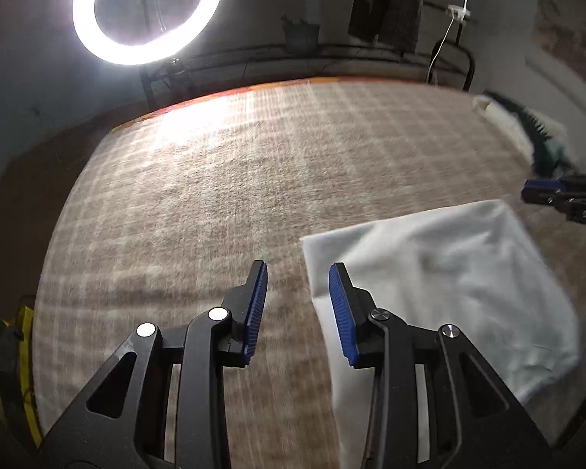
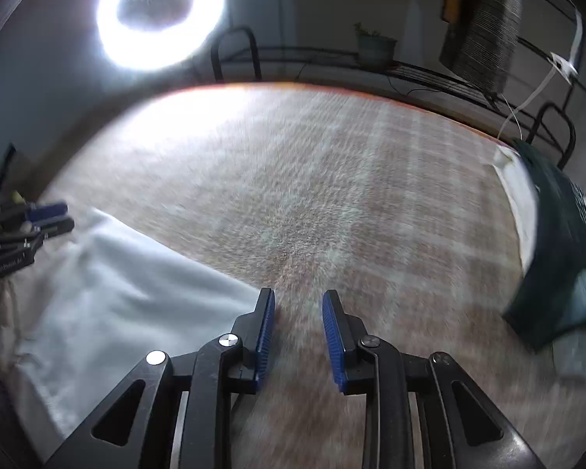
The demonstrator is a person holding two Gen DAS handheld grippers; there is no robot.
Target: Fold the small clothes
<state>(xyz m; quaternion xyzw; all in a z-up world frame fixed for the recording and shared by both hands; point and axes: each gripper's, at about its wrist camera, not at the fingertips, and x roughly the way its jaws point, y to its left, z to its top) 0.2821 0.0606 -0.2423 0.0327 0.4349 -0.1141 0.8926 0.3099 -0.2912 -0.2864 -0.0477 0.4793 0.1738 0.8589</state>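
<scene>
A folded white cloth (image 1: 441, 285) lies flat on the checked brown blanket (image 1: 234, 179). My left gripper (image 1: 299, 269) is open and empty, hovering over the cloth's left edge. My right gripper (image 2: 297, 297) is open and empty, just right of the same white cloth (image 2: 117, 293). The right gripper also shows in the left wrist view (image 1: 554, 195) beyond the cloth's far right corner. The left gripper shows in the right wrist view (image 2: 39, 219) at the cloth's far left corner. Both views are blurred.
A pile of dark green and white clothes (image 2: 558, 246) lies at the blanket's right edge, also in the left wrist view (image 1: 527, 133). A bright ring light (image 1: 144, 11) stands behind the far edge. A metal rack (image 2: 410, 74) runs along the back wall.
</scene>
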